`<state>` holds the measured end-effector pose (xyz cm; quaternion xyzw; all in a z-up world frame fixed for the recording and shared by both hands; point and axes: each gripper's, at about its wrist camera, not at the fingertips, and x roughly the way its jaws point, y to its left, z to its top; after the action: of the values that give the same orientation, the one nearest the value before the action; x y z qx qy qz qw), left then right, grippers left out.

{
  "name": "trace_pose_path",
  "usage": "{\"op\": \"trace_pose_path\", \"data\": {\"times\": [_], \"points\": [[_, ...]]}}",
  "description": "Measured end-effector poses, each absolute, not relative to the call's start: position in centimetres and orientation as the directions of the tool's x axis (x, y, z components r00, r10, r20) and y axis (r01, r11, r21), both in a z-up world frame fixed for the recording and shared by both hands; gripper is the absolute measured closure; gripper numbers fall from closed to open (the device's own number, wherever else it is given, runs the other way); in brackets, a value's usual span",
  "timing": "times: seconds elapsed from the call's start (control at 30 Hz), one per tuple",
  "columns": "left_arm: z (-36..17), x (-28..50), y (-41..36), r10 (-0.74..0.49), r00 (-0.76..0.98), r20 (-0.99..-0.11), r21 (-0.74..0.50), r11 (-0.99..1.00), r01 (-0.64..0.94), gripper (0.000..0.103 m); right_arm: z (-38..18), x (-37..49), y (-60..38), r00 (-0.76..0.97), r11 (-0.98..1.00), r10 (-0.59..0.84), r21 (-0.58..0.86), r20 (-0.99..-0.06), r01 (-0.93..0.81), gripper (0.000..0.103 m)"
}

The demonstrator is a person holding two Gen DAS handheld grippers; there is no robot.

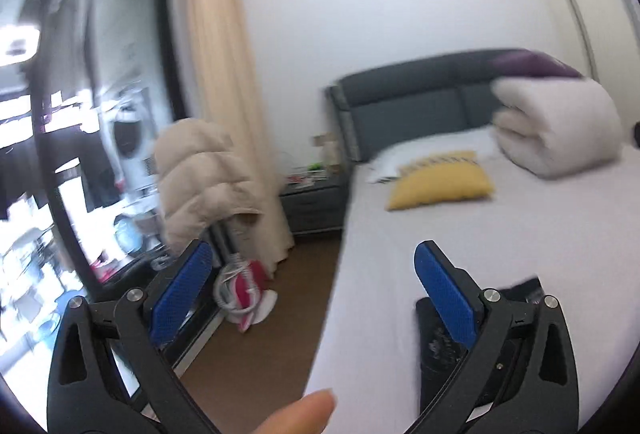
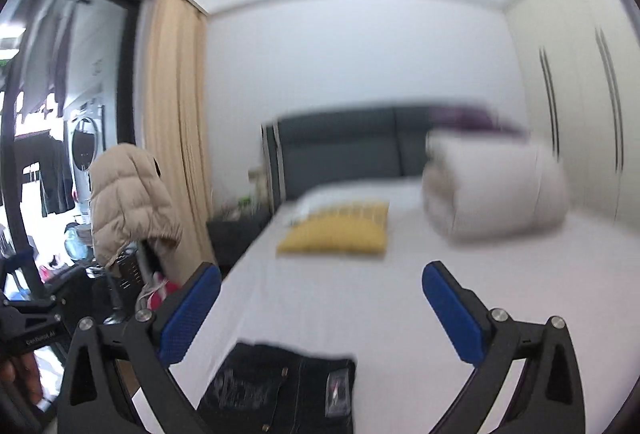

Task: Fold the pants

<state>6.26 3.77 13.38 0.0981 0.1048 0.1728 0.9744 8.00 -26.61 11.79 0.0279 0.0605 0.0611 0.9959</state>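
1. The black pants [image 2: 280, 390] run off the right wrist view's bottom edge; the left view shows only a part behind a gripper finger.
2. Bedside-table clutter [image 1: 308, 176] is too blurred to identify.
3. A purple item [image 1: 532, 64] atop the rolled duvet [image 1: 560, 126] is smeared.

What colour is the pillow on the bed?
Yellow, with a striped band along its far edge. The pillow shows best in the left wrist view.

Dark denim pants [image 2: 280, 390], matt cloth bed sheet [image 2: 360, 298]

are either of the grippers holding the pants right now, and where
Nothing is held. The left gripper and right gripper both stand open with nothing between them; the dark pants lie folded on the bed.
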Motion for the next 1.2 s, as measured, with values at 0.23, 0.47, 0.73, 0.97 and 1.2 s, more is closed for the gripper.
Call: {"op": "trace_pose_path", "data": {"times": [0.23,0.47,0.73,0.97,1.2], "points": [[17.1,1.2,5.3,0.23,0.905,-0.359,0.105,0.973,-0.205,0.0,18.6,1.0,-24.3,0.992,0.99,0.127,0.06,-0.021,-0.126,0.0],[16.1,-4.3,7.3,0.067,0.831,-0.552,-0.03,0.994,-0.1,0.0,17.9,-2.3,-21.5,0.971,0.998,0.053,0.043,-0.234,-0.044,0.0],[9.4,-4.2,5.9,0.046,0.775,-0.631,-0.022,0.997,-0.077,0.0,11.6,-2.7,-21.4,0.898,0.995,0.014,0.091,-0.439,0.029,0.0],[4.8,-1.3,5.6,0.035,0.754,-0.656,-0.022,0.998,-0.066,0.0,8.4,-1.9,-20.9,0.846,0.995,0.004,0.088,-0.533,0.051,0.0],[3.1,0.2,5.2,0.028,0.747,-0.664,-0.023,0.998,-0.058,0.0,7.4,-1.6,-20.1,0.827,0.997,0.01,0.067,-0.562,0.033,0.0]]}}
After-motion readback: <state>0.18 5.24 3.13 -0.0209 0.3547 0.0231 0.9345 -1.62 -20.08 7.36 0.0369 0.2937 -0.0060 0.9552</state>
